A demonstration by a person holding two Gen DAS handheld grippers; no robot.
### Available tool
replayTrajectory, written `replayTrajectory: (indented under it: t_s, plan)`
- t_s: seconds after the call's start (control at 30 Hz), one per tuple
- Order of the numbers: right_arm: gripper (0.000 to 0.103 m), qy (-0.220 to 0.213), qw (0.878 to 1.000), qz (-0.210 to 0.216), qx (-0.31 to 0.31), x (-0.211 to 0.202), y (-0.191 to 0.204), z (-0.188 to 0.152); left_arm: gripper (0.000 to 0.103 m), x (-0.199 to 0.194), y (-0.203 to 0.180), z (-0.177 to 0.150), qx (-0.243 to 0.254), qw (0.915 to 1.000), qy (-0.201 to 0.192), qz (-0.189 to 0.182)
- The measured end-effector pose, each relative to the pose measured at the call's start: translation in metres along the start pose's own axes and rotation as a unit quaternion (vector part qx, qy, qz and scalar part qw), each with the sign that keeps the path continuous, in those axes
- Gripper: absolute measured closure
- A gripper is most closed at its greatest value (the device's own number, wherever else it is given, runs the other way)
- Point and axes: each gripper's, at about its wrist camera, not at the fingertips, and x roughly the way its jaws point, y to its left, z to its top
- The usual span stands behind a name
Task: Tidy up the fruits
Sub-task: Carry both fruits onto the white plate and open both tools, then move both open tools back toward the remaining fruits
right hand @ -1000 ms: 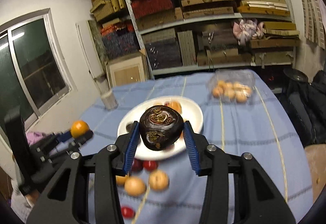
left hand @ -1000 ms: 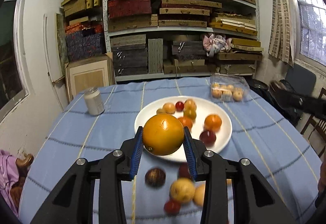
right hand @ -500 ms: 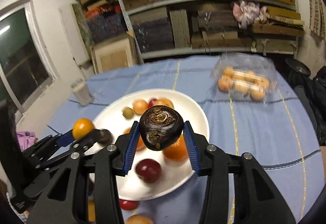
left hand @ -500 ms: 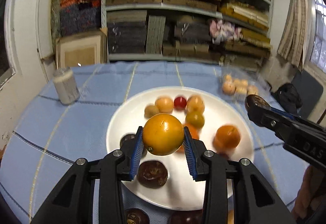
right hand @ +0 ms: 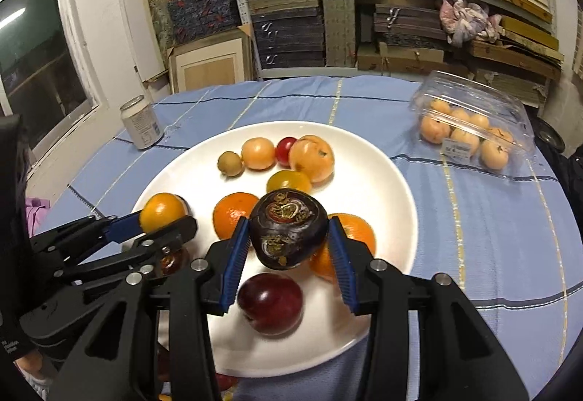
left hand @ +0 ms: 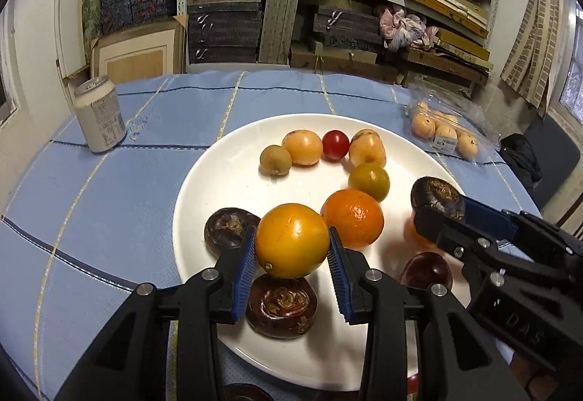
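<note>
Left of the white plate (left hand: 204, 182) on the blue cloth stands a drink can (left hand: 100, 115). Left gripper (left hand: 291, 257) clamps a yellow-orange fruit (left hand: 291, 240) above the plate's near-left part; right gripper (right hand: 288, 248) grips a dark water chestnut (right hand: 288, 230) above the plate's near-right part. Beyond the plate's right rim: clear fruit box (right hand: 473, 124).

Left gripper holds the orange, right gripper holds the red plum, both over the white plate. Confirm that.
Not quite. The right gripper holds a dark purple-brown fruit, as the right wrist view shows; the red plum lies on the white plate beneath it. The left gripper does hold the orange, and both are over the plate.
</note>
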Motion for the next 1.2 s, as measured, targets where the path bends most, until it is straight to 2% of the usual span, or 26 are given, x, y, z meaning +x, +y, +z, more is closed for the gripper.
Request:
replayTrajectory:
  t_s: [0.17,0.27,0.3,0.43,0.47,0.5,0.57,0.67,0.77,0.83,0.9,0.93,0.97,1.03,1.1,1.2]
  plan:
    - [0.058,0.000,1.000,0.002,-0.006,0.000,0.003,0.000,0.063,-0.002,-0.003,0.000,0.006,1.0000,0.001,0.002]
    - [0.052,-0.008,1.000,0.008,0.006,-0.007,-0.002,0.004,0.050,-0.009,-0.002,0.003,0.001,1.0000,-0.008,0.005]
    - [0.052,-0.016,1.000,0.010,0.015,-0.012,-0.005,0.006,0.045,-0.012,0.001,0.005,-0.006,0.9999,-0.012,0.001]
    - [0.052,-0.068,0.996,0.033,0.049,-0.055,-0.010,0.022,0.044,-0.037,0.013,0.020,-0.031,0.9989,-0.034,-0.011]
    - [0.049,-0.085,0.994,0.044,0.054,-0.070,-0.009,0.027,0.044,-0.048,0.017,0.024,-0.038,0.9982,-0.045,-0.014]
    - [0.042,-0.103,0.992,0.056,0.055,-0.086,-0.007,0.030,0.042,-0.056,0.019,0.027,-0.042,0.9976,-0.052,-0.015]
    - [0.031,-0.140,0.986,0.074,0.048,-0.120,0.003,0.035,0.035,-0.078,0.021,0.033,-0.053,0.9958,-0.074,-0.014]
    - [0.022,-0.165,0.982,0.089,0.026,-0.159,0.024,0.032,0.032,-0.106,0.018,0.030,-0.053,0.9945,-0.090,-0.011]
    - [0.017,-0.165,0.982,0.095,0.011,-0.177,0.034,0.011,0.028,-0.125,0.013,-0.002,-0.026,0.9949,-0.097,0.002]
    - [0.012,-0.167,0.983,0.073,0.004,-0.179,0.036,-0.013,0.025,-0.128,0.017,-0.034,-0.019,0.9952,-0.091,0.028]
    - [0.012,-0.160,0.986,0.046,0.006,-0.173,0.032,-0.041,0.025,-0.125,0.023,-0.072,-0.024,0.9974,-0.056,0.039]
    - [0.012,-0.145,0.988,0.029,0.035,-0.165,0.019,-0.066,0.025,-0.124,0.025,-0.085,-0.027,0.9979,-0.042,0.041]
    - [0.012,-0.123,0.990,0.029,0.057,-0.158,0.011,-0.081,0.025,-0.123,0.026,-0.096,-0.024,0.9981,-0.027,0.049]
    - [0.012,-0.064,0.993,0.042,0.090,-0.146,-0.003,-0.106,0.025,-0.128,0.023,-0.111,-0.011,0.9976,-0.023,0.064]
    - [0.012,-0.053,0.993,0.052,0.088,-0.149,-0.003,-0.119,0.025,-0.137,0.020,-0.118,0.000,0.9967,-0.040,0.071]
    - [0.012,-0.041,0.998,0.047,0.028,-0.156,0.016,-0.138,0.015,-0.143,0.023,-0.122,-0.003,0.9952,-0.053,0.082]
